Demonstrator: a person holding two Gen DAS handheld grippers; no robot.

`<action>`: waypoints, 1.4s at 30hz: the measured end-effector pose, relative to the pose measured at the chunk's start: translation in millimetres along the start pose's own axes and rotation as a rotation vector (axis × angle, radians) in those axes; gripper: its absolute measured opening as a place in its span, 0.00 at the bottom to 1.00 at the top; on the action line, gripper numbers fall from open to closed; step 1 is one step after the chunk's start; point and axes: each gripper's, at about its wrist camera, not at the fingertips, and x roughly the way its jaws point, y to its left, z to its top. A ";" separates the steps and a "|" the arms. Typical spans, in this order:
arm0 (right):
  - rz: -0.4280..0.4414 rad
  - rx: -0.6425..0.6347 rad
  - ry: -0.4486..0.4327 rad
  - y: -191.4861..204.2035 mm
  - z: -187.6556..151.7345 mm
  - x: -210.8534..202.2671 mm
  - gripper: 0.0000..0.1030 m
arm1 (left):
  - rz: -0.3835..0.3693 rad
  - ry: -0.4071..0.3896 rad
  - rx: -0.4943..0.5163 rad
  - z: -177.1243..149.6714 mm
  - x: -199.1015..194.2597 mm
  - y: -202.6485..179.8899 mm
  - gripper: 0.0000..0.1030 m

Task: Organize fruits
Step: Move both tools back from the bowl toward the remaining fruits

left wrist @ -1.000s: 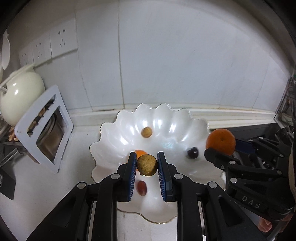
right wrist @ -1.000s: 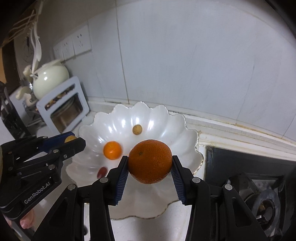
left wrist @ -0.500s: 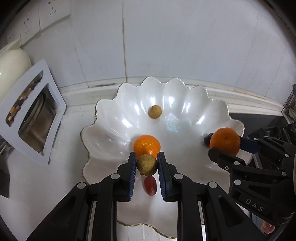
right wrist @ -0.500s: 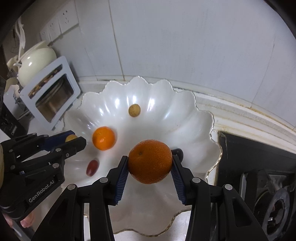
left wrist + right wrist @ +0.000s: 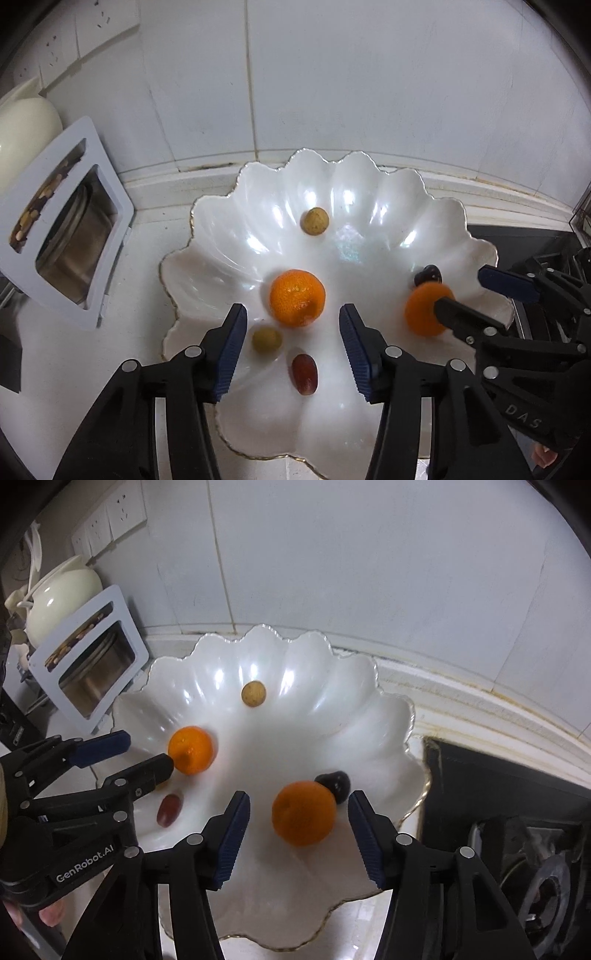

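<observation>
Both grippers are hanging wide open over the white bowl (image 5: 480, 254), holding nothing. The left gripper (image 5: 293, 345) is sitting nearest the small green fruit (image 5: 266, 339) by the bowl's left rim; the right gripper (image 5: 299, 836) is nearest the orange (image 5: 303, 813) by its right rim

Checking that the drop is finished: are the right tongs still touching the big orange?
Apart. The right wrist view shows the right tongs open, with white bowl visible on both sides between the big orange and each blue pad.
</observation>
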 end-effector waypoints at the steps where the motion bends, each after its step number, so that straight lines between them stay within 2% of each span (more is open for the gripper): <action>1: -0.009 -0.003 -0.009 -0.6 0.5 -2.9 0.55 | 0.001 -0.001 -0.007 0.6 -2.8 1.5 0.52; 4: -0.022 -0.005 -0.034 -2.5 0.0 -12.8 0.55 | 0.009 -0.012 -0.011 1.0 -11.3 4.2 0.57; 8: -0.021 -0.003 -0.059 -3.2 -3.7 -26.5 0.55 | 0.064 -0.049 0.047 -1.3 -31.3 -0.1 0.64; 14: -0.016 -0.019 -0.098 -0.3 -10.4 -46.4 0.55 | 0.114 -0.097 0.079 -8.5 -61.6 -1.7 0.71; 22: -0.035 -0.050 -0.183 7.7 -22.9 -85.2 0.55 | 0.145 -0.192 0.070 -25.1 -102.1 3.0 0.72; 25: -0.047 -0.071 -0.212 14.2 -28.2 -100.7 0.55 | 0.128 -0.216 0.053 -31.6 -117.5 6.4 0.76; 36: -0.026 -0.034 -0.305 15.6 -51.4 -145.1 0.55 | 0.079 -0.288 0.041 -61.4 -165.7 0.7 0.79; 42: -0.013 -0.013 -0.336 14.2 -69.1 -161.4 0.55 | 0.063 -0.329 0.052 -76.8 -184.5 -9.0 0.86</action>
